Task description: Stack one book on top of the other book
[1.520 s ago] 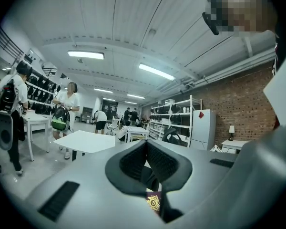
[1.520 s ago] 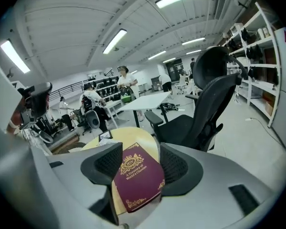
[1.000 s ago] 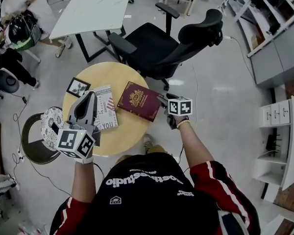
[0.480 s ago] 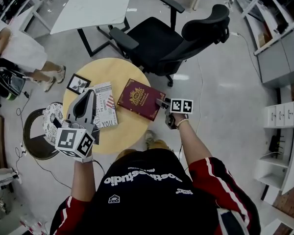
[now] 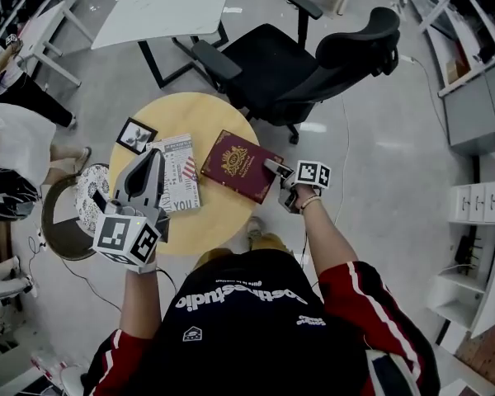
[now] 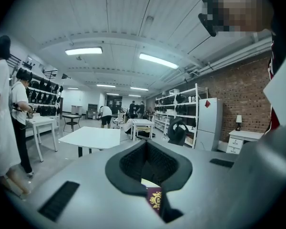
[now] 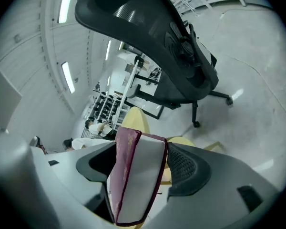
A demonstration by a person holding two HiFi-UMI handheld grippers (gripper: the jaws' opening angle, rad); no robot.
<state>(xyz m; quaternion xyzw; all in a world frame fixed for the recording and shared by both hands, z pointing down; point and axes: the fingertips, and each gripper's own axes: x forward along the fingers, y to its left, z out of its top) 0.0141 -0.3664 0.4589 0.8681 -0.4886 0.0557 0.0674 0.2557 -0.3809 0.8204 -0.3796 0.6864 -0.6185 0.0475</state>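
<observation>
Being straddled by right gripper [image 7: 138, 152], jaws freshly widening and unclamped: thick maroon gilt-stamped hardcover book [image 5: 241, 163] | left gripper [image 6: 146, 147]: being held closed, empty.

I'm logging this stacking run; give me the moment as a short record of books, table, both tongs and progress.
table: round wooden table, bearing both books and a framed picture
maroon book: lying at the table's right
printed book: flat, left of the maroon book
right tongs: open, jaws have just been opening, the maroon book's edge between them, not pressed
left tongs: shut, empty, above the table's left side
progress: books side by side, not stacked
</observation>
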